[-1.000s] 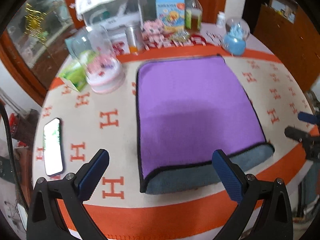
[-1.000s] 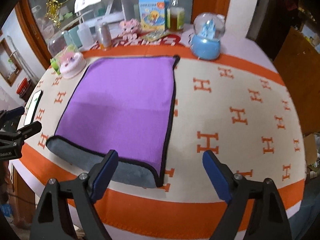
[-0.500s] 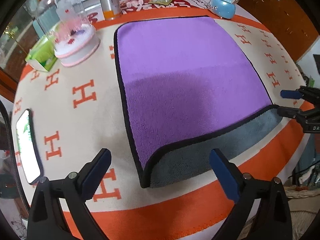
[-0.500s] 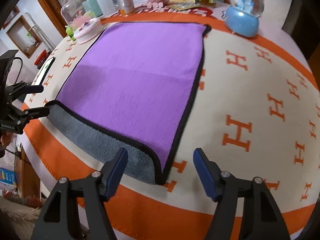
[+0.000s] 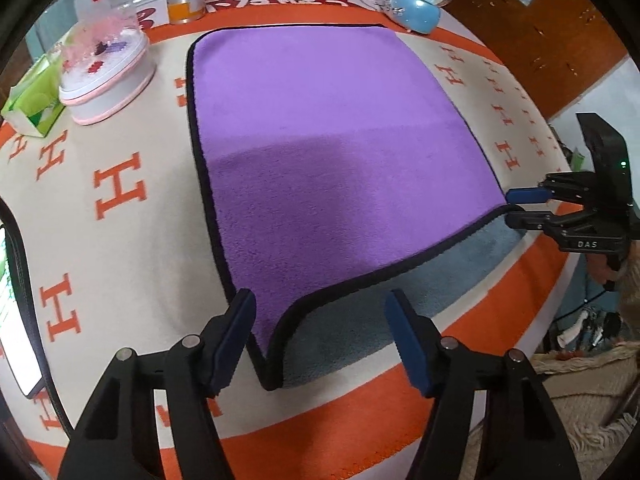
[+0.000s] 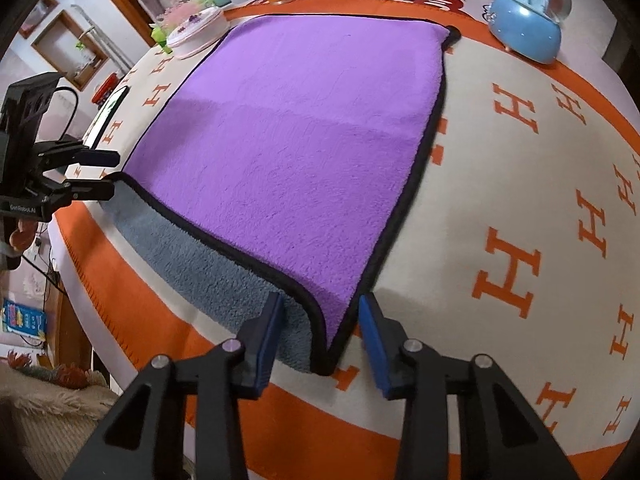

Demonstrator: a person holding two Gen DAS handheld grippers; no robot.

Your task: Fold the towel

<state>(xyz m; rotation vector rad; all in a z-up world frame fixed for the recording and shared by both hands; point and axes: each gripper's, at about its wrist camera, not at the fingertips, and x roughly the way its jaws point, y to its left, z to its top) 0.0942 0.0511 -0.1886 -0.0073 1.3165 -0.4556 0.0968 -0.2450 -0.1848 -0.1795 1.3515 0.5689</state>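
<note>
Purple towel (image 5: 332, 152), "DAS" on right gripper (image 5: 516, 207)

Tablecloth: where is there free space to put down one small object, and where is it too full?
On the tablecloth, the widest bare patch lies right of the purple towel, in front of the blue snow globe. A narrower one separates the towel from the phone. The far edge is crowded with bottles and boxes.
</note>
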